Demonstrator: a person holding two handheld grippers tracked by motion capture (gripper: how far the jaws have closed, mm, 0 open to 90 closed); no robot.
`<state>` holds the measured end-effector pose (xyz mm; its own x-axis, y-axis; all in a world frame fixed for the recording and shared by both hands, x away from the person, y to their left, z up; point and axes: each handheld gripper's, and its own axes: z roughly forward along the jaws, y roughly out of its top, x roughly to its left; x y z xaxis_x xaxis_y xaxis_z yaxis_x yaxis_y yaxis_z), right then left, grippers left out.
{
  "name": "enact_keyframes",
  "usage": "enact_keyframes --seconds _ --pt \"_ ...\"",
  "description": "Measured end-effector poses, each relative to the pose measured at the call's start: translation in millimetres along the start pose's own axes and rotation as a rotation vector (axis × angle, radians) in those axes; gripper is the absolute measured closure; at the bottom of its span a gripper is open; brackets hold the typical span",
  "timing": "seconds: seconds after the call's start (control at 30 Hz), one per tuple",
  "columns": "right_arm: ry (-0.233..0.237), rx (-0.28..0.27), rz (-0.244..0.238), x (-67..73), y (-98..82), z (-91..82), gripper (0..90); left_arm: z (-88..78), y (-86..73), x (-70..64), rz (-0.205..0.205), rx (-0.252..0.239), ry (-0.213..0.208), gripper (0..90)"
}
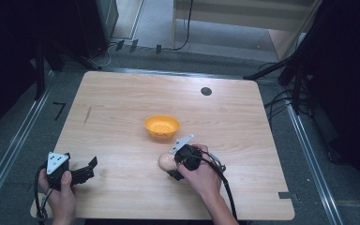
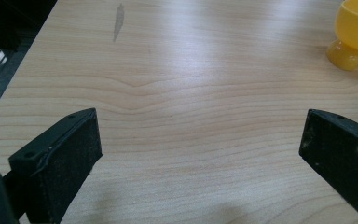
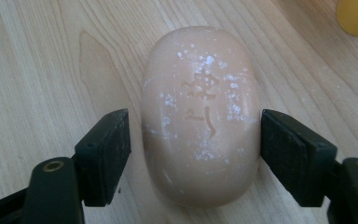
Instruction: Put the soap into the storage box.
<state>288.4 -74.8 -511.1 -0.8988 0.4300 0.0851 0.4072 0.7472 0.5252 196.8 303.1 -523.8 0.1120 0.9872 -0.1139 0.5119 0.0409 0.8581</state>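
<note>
A pale peach bar of soap [image 3: 200, 116] with white flecks and a stamped mark lies flat on the wooden table [image 1: 122, 103], near the front middle [image 1: 165, 161]. My right gripper [image 3: 196, 135] straddles the bar, one black pad on each long side. The pad on the left of the right gripper view stands a sliver off the soap; the other pad is at its edge. In the high view a hand holds this gripper [image 1: 171, 168] over the soap. My left gripper [image 1: 90, 169] rests near the front left corner, jaws wide open [image 2: 200, 140] over bare wood.
A small yellow bowl [image 1: 162, 126] sits mid-table just beyond the soap, also at the top right corner of both gripper views [image 2: 356, 35] [image 3: 356, 16]. A black round grommet [image 1: 206, 91] sits near the far edge. A dark streak [image 1: 87, 115] marks the left side.
</note>
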Motion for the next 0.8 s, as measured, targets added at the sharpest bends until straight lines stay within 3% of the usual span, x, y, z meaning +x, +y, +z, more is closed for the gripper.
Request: enact_keyframes --seconds 0.47,0.8 --pt "-0.02 0.025 0.003 0.2 3.4 6.3 31.4 0.1 0.0 0.3 -0.001 0.002 -0.005 0.0" --pt "-0.014 0.031 -0.024 -0.8 4.3 7.0 32.8 0.3 0.0 0.4 -0.004 0.001 -0.005 0.0"
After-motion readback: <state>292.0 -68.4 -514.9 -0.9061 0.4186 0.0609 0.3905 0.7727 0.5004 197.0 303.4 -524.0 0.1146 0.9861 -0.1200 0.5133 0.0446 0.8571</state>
